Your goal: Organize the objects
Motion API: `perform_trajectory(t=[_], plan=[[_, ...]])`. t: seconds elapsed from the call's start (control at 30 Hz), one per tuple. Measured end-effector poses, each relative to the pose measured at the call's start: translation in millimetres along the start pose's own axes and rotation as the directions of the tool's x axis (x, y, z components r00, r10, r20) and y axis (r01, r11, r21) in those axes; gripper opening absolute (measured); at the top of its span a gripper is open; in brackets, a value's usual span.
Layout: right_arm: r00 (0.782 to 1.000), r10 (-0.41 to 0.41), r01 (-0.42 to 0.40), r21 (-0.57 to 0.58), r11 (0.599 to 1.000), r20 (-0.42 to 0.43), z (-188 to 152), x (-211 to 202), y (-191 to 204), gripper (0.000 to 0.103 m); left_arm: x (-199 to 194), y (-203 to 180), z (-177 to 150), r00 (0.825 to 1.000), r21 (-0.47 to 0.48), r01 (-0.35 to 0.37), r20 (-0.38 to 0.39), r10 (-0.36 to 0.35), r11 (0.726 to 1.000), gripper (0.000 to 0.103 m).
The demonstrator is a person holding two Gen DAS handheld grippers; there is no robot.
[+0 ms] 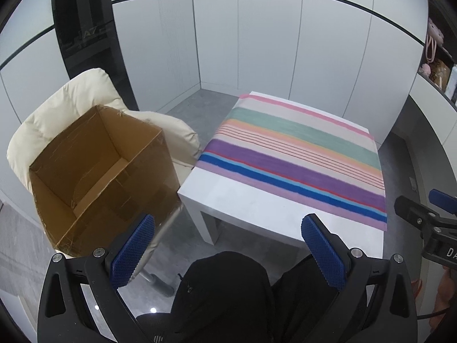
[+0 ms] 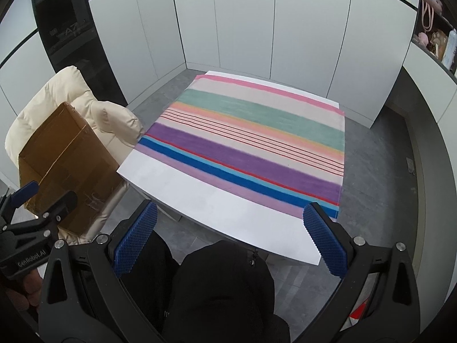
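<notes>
Left-wrist and right-wrist fisheye views of the workspace, both looking forward along the gripper fingers. The left gripper (image 1: 228, 245) is hovering at the bottom centre of its frame with its blue-padded fingers (image 1: 132, 253) standing wide apart and gripping nothing; the right gripper (image 2: 230, 238) is hovering likewise in its own frame, fingers (image 2: 135, 240) spread and empty. Each device is also showing at the edge of the other's view. An open cardboard box (image 1: 100, 171) is sitting at the left of the left-wrist frame on a cream padded chair (image 1: 65, 100), just beside the near left corner of a white table (image 1: 251, 208); its interior is appearing empty. A striped cloth (image 2: 245, 143) is lying flat across the far part of the tabletop in the centre of both frames, and nothing is resting on it. A dark garment on the person's lap (image 2: 225, 285) is filling the bottom centre, below the fingers. On the judgement that the box is the receptacle for the task, no loose object to be organized is showing on the table, so the step in hand cannot be told: it is either the outset or the close of the task. Any next move is calling first for a candidate object to be located, perhaps on the cluttered shelf (image 2: 437, 43) at the upper right edge, before either gripper is being lowered and closed.
</notes>
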State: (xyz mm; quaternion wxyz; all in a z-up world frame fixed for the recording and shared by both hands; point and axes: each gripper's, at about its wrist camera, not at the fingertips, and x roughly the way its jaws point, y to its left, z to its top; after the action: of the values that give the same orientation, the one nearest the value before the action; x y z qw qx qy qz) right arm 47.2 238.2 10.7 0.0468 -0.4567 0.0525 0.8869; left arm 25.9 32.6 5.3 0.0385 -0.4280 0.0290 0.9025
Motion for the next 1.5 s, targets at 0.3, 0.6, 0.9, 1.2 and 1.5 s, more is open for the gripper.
perform_trajectory(t=[0.3, 0.6, 0.9, 1.2, 1.5], plan=[[1.000, -0.019, 0.019, -0.017, 1.000, 0.014, -0.4, 1.1, 6.7, 0.103, -0.6, 0.2, 1.4, 1.000, -0.001, -0.004, 0.012, 0.004, 1.000, 0.103], [0.999, -0.021, 0.021, -0.023, 1.000, 0.024, 1.2, 1.3, 8.9, 0.103, -0.6, -0.1, 1.4, 1.000, 0.001, -0.006, 0.018, 0.006, 1.000, 0.103], [1.000, -0.016, 0.017, -0.017, 1.000, 0.025, 2.6, 1.2, 8.9, 0.103, -1.3, -4.4, -0.1, 1.000, 0.016, 0.001, 0.021, -0.001, 1.000, 0.103], [1.000, -0.014, 0.014, -0.017, 1.000, 0.023, 2.3, 2.1, 8.1, 0.103, -1.1, -2.3, 0.2, 1.000, 0.010, -0.001, 0.019, 0.001, 1.000, 0.103], [1.000, -0.013, 0.013, -0.020, 1.000, 0.021, 1.9, 2.5, 10.0, 0.103, -0.9, -3.0, 0.9, 1.000, 0.010, -0.002, 0.020, 0.002, 1.000, 0.103]])
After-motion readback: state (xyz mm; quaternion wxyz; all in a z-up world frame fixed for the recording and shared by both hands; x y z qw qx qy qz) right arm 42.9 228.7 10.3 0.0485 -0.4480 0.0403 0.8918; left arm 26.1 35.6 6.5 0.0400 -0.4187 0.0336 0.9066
